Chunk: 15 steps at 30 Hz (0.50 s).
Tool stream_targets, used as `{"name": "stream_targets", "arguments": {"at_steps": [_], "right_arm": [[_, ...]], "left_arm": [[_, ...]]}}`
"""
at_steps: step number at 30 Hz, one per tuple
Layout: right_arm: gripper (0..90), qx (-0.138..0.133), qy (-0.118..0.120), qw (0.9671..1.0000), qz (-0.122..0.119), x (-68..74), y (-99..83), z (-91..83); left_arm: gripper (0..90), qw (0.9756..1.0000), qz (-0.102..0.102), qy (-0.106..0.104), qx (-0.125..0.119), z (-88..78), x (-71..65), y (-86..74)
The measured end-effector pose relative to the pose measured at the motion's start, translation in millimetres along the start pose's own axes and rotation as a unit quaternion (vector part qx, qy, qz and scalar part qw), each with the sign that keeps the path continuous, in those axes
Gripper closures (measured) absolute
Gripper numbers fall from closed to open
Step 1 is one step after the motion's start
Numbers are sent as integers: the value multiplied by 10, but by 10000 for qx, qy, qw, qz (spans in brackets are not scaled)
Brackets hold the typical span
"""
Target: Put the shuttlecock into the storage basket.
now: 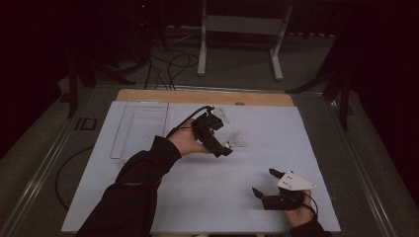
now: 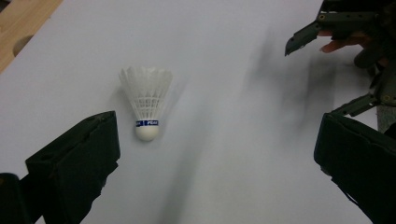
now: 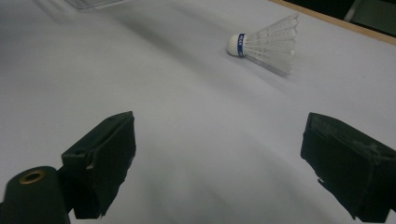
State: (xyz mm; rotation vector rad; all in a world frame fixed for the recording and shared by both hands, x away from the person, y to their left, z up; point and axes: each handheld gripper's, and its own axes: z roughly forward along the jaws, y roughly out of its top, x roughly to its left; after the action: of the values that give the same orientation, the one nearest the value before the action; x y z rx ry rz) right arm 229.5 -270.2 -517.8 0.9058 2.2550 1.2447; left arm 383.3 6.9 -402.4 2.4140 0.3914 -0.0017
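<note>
Left gripper (image 1: 221, 143): jaws wide, holding nothing, hung just short of the shuttlecock (image 2: 147, 103), lining up a grab.
Right gripper (image 1: 269, 185): jaws wide too, holding nothing, waited near right.

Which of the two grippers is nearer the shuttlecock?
The left gripper: its open jaws sit right beside the shuttlecock on the white mat. The right gripper, also open, stays apart near the mat's front edge.

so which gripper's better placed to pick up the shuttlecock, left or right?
Left. The left gripper hangs open right beside the shuttlecock, whose cork lies just off one jaw in its own view. The right gripper, also open, sits farther off near the table's front edge.
</note>
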Motion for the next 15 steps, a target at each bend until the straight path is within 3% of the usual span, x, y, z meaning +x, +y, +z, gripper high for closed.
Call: {"name": "stream_targets", "arguments": {"at_steps": [11,15], "right_arm": [[100,-10,-1,10000,-25,12,5,-3],[100,-4,6,10000,-21,11,3,-3]], "left_arm": [[11,9995,-225,97,-195,155,174,12],[11,9994,-207,110,-251,187,223,12]]}}
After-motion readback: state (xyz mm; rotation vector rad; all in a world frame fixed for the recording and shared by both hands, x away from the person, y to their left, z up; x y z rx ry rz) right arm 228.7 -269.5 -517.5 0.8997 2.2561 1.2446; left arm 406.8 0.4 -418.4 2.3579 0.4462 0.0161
